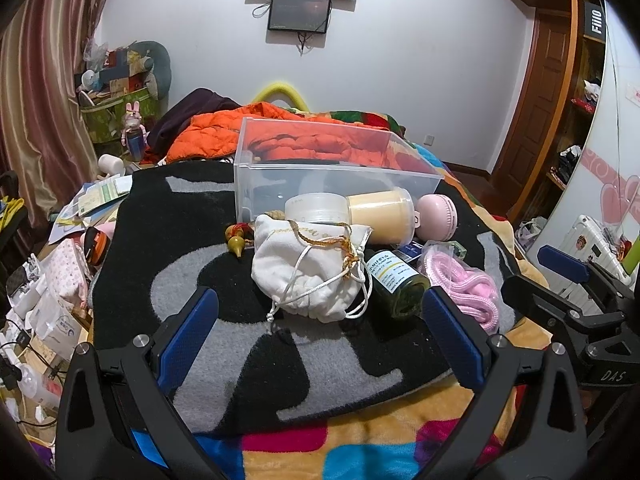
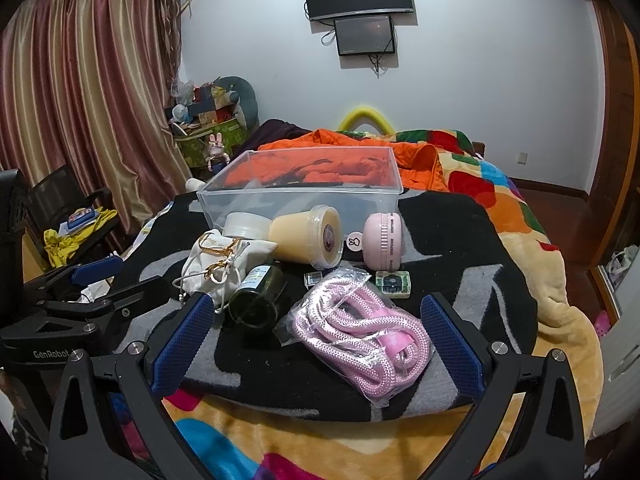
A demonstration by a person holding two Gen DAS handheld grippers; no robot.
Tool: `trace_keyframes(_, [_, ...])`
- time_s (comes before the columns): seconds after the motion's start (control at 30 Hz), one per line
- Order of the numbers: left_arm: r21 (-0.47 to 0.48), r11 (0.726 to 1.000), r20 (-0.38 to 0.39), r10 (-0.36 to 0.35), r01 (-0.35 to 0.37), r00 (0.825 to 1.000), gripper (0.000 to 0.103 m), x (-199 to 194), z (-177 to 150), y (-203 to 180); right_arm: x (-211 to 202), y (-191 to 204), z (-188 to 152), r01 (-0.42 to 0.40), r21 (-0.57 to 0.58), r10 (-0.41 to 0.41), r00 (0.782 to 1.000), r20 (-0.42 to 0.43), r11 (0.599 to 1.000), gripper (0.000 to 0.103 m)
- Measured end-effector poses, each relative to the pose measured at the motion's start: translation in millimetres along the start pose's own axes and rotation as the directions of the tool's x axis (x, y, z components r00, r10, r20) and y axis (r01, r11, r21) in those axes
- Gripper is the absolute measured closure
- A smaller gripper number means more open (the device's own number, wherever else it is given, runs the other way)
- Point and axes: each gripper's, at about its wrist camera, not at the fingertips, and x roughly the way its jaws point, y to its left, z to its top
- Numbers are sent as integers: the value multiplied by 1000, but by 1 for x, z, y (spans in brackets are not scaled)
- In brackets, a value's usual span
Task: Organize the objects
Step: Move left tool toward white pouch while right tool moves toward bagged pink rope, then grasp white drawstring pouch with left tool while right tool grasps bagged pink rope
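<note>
A clear plastic bin (image 1: 320,176) (image 2: 304,188) stands empty on a black and grey rug (image 1: 168,224) (image 2: 460,224). In front of it lie a white drawstring pouch (image 1: 312,272) (image 2: 216,260), a yellow cup (image 1: 380,216) (image 2: 308,236), a round white tub (image 1: 316,208) (image 2: 244,224), a pink round gadget (image 1: 436,216) (image 2: 384,240), a dark green bottle (image 1: 396,280) (image 2: 256,296), a bagged pink rope (image 1: 472,288) (image 2: 360,332) and a small green box (image 2: 392,284). My left gripper (image 1: 320,328) is open before the pouch. My right gripper (image 2: 316,332) is open around the rope bag.
A small gourd charm (image 1: 236,240) lies left of the pouch. An orange jacket (image 1: 224,136) (image 2: 416,160) lies behind the bin on a colourful blanket (image 2: 520,216). Clutter and papers (image 1: 80,208) fill the left side. A chair (image 2: 68,208) stands by the curtain.
</note>
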Motion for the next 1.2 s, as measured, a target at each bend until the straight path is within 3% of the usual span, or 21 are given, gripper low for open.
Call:
trace_keyframes(0.37, [-31,999,-35,15,-16,999,0,24,10,13,20,-19,-4,29,19,-29,999,-46,999,0])
trace_keyframes(0.8, [-73,997,-194,8,-22,981,0,81,-5,23,62,-43,-22,59,36,-52,986,-157,998,0])
trace_keyframes(1.2, [-1,998,-186,57,-58,981,0,108,5,-1,72,-48,-30,14,67,-2,985,-174,998,0])
